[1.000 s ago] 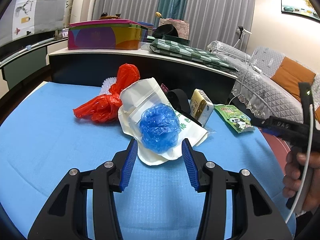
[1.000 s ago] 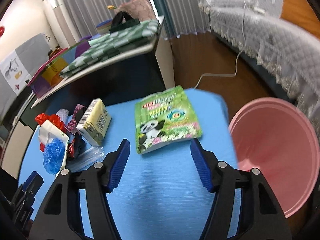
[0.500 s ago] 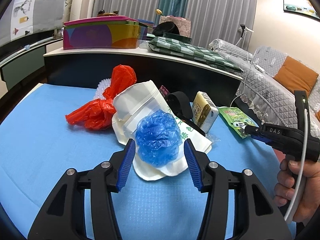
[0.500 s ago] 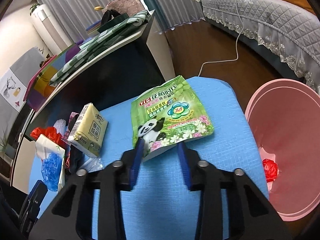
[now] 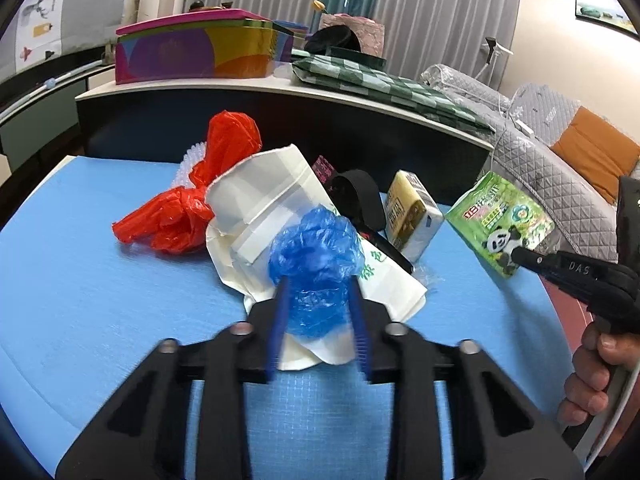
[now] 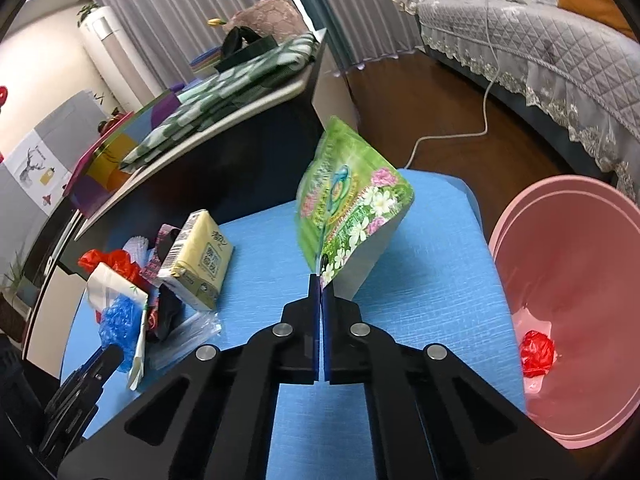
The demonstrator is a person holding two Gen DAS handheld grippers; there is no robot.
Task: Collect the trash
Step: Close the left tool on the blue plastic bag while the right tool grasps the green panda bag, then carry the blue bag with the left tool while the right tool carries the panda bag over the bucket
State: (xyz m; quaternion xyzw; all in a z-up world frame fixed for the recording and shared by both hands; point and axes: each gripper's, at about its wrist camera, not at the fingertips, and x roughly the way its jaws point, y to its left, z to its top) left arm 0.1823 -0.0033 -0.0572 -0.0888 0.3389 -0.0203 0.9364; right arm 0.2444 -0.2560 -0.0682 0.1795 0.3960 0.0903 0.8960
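My right gripper [image 6: 321, 280] is shut on the corner of a green panda pouch [image 6: 348, 200] and holds it tilted up above the blue table [image 6: 420, 272]; the pouch also shows in the left wrist view [image 5: 500, 220]. My left gripper [image 5: 318, 300] has its blue fingers pressed on both sides of a crumpled blue plastic bag [image 5: 316, 252], which lies on a white paper bag [image 5: 264, 208]. A red plastic bag [image 5: 188, 204] lies to the left. A pink bin [image 6: 572, 304] stands right of the table with red trash [image 6: 536, 354] inside.
A yellow tissue pack [image 5: 412, 216], a black strap [image 5: 356, 200] and clear wrapper [image 6: 184, 340] lie mid-table. A dark counter [image 5: 280, 120] with a colourful box and green checked cloth stands behind. A grey sofa [image 6: 540, 40] and a cable [image 6: 484, 120] on the floor are at right.
My right gripper closed on the green pouch and lifted its corner off the table. My left gripper moved forward and closed around the blue bag.
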